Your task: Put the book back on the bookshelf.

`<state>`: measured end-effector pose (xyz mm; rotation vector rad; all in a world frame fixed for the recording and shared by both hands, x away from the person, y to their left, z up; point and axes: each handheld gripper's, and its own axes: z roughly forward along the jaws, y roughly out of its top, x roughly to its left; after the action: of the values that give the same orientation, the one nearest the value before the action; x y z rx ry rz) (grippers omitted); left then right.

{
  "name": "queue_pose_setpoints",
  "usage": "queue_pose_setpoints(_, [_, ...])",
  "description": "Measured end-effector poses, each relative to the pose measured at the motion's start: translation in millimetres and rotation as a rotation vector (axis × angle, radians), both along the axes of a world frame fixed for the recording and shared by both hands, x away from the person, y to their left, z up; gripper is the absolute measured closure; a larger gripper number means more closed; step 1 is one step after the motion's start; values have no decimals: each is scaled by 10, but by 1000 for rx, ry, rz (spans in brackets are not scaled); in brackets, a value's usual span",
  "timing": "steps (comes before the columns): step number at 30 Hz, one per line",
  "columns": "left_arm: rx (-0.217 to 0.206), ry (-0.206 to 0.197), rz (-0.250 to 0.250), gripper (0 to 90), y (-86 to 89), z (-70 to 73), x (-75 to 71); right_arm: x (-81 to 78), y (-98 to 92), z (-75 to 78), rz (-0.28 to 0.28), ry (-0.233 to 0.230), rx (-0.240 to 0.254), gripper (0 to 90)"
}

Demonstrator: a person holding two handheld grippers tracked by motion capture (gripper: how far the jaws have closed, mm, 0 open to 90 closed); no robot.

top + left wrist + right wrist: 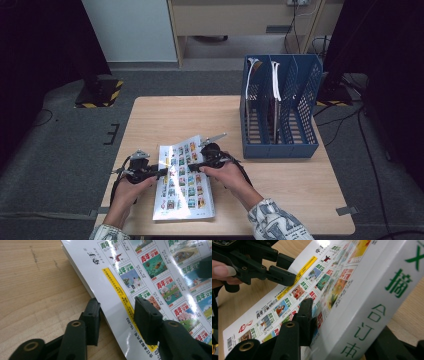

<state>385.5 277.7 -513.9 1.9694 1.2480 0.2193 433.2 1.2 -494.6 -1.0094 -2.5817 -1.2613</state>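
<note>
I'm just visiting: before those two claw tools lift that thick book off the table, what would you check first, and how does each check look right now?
1. Right gripper clamped across the book at its spine edge, one jaw on the cover, one under: ok.
2. Left gripper holding the opposite edge: cannot tell; one jaw is over the cover and one beside the page edge, but contact is unclear.
3. Book flat on the table: not ok; the spine side looks tilted up.
4. Free slot in the blue file rack: ok; the right compartment looks empty.
5. Path to the rack clear: ok.
</note>
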Motion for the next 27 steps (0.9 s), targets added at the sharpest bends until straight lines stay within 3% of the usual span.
queue_pose_setpoints(4, [0, -8, 5, 692, -3, 33, 36, 28, -15, 17, -3, -8, -9, 618])
queue_pose_setpoints(14, [-6, -25, 18, 818, 8, 93, 112, 105, 4, 87, -3, -33, -29, 623])
queue_pose_setpoints(27, [-24, -73, 52, 843, 34, 220, 280, 318, 72, 241, -29, -82, -44, 643])
